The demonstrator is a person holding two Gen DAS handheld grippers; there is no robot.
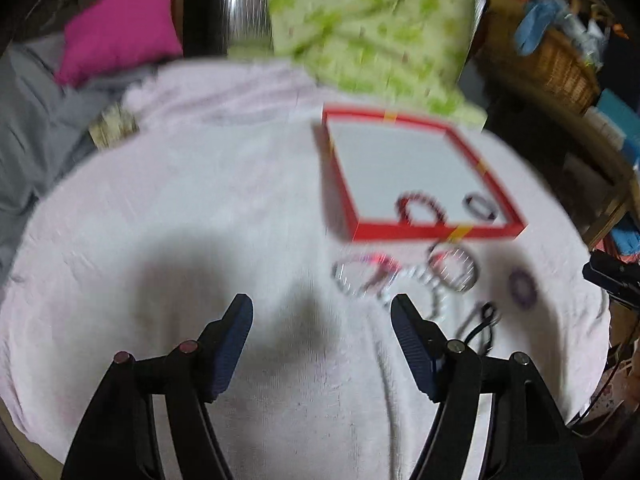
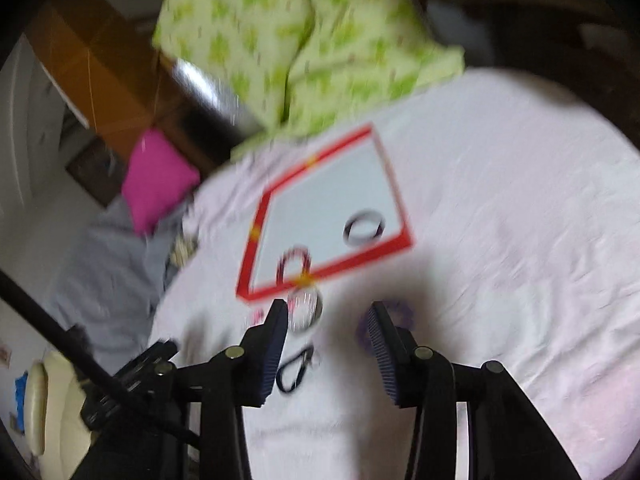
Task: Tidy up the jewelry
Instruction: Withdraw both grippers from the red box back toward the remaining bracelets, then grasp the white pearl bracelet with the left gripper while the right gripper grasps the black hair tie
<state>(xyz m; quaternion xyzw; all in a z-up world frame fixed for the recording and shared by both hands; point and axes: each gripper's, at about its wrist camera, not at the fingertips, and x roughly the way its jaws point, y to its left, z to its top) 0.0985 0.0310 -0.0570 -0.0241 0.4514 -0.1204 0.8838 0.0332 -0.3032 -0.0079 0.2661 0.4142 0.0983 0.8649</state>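
Note:
A red-rimmed box (image 1: 436, 233) with a white floor lies on the pale pink cloth; it also shows in the right wrist view (image 2: 328, 268). Inside it are a red beaded bracelet (image 1: 420, 207) (image 2: 294, 264) and a dark ring (image 1: 478, 206) (image 2: 364, 230). In front of the box lie a silver bangle (image 1: 452, 266) (image 2: 306, 308), a clear beaded bracelet (image 1: 360, 276), a purple bracelet (image 1: 522, 286) (image 2: 400, 314) and a black cord (image 1: 480, 322) (image 2: 296, 370). My left gripper (image 1: 322, 308) is open and empty, left of the loose pieces. My right gripper (image 2: 330, 312) is open and empty, above the loose pieces.
The pink cloth (image 1: 240, 184) covers the work surface. A green patterned fabric (image 1: 372, 28) lies behind the box. A magenta cushion (image 1: 120, 28) and grey cloth (image 1: 28, 120) sit at the left. A wicker basket (image 1: 560, 64) stands at the right.

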